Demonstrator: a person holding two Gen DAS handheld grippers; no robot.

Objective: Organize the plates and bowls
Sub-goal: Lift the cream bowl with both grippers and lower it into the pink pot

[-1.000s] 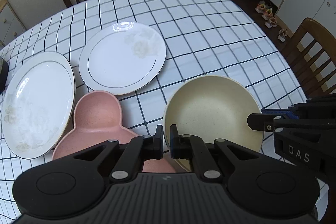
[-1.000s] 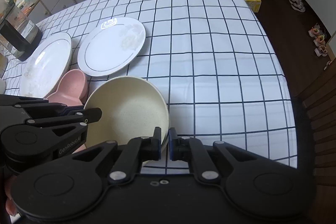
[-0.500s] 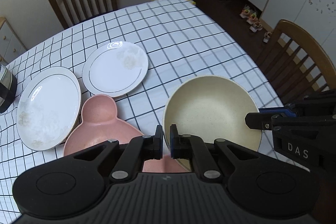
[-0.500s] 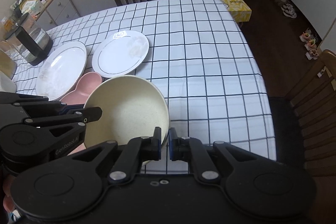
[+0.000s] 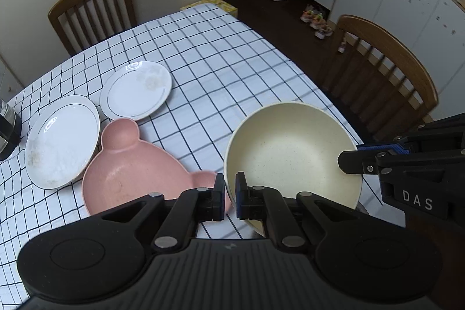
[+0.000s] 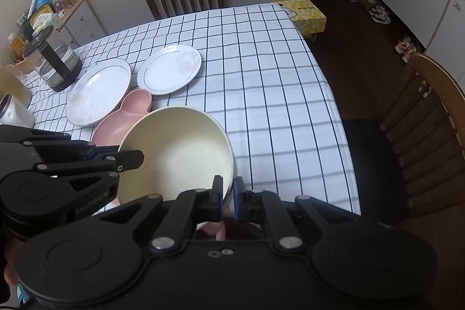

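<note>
Cream bowl (image 5: 293, 153) held off table (image 5: 232, 71), both grippers pinching opposite sides of rim. Left gripper (image 5: 229, 192): jaws clamped tight on near-left rim edge. Right gripper (image 6: 228, 195): jaws clamped tight on rim too (seen entering from right in left wrist view). Pink bear-shaped bowl (image 5: 130, 173) lies on checked cloth beside it, touching larger white plate (image 5: 62, 140). Smaller white plate (image 5: 135, 90) just behind. Glass kettle (image 6: 55, 63) at table's far left.

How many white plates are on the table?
2. The bigger white plate lies near the kettle; the smaller white plate lies beside it, farther from the kettle. No others show.
</note>
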